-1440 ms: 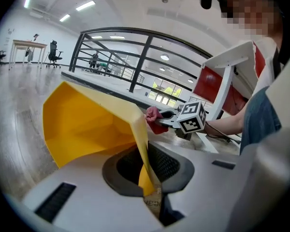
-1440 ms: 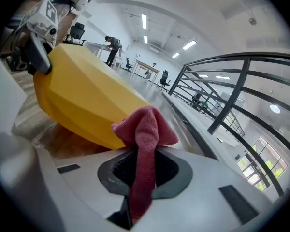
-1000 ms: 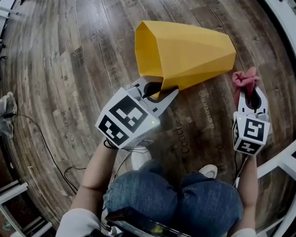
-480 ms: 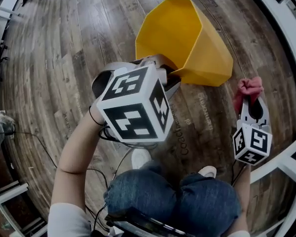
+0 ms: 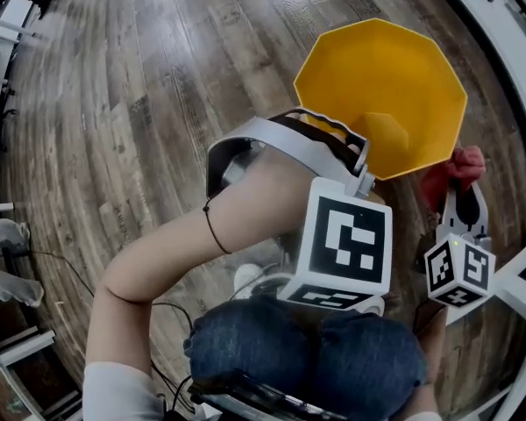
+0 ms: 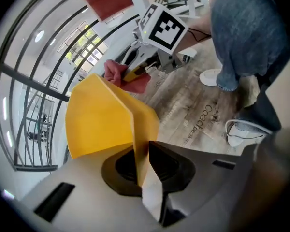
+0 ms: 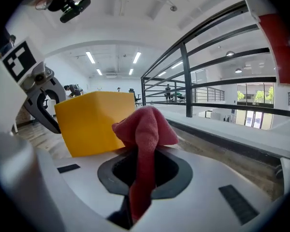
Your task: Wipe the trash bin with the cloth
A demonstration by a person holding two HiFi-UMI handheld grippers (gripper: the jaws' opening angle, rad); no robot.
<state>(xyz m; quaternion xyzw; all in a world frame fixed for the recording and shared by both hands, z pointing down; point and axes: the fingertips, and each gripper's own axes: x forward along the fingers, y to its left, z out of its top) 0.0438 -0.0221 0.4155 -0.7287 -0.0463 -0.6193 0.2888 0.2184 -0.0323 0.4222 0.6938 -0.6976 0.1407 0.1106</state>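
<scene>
The yellow trash bin (image 5: 394, 77) stands with its open mouth facing up at me in the head view. My left gripper (image 5: 361, 167) is shut on the near rim of the trash bin (image 6: 101, 120), whose thin yellow wall is pinched between the jaws (image 6: 141, 158). The red cloth (image 5: 456, 169) sits bunched just right of the bin's outer wall, and my right gripper (image 5: 460, 191) is shut on it. In the right gripper view the cloth (image 7: 145, 129) sticks up from the jaws (image 7: 142, 178), with the bin (image 7: 92, 120) close behind.
Dark wooden floor (image 5: 140, 77) all around. A white railing (image 5: 508, 42) runs along the right side, very near the bin. The person's jeans-clad knees (image 5: 316, 358) and white shoes (image 6: 210, 76) are just below the grippers. Cables (image 5: 70, 261) lie at the left.
The bin lay tipped on its side with its mouth to the left; my left gripper has turned it upright and carried it right. The cloth now sits beside the bin's wall.
</scene>
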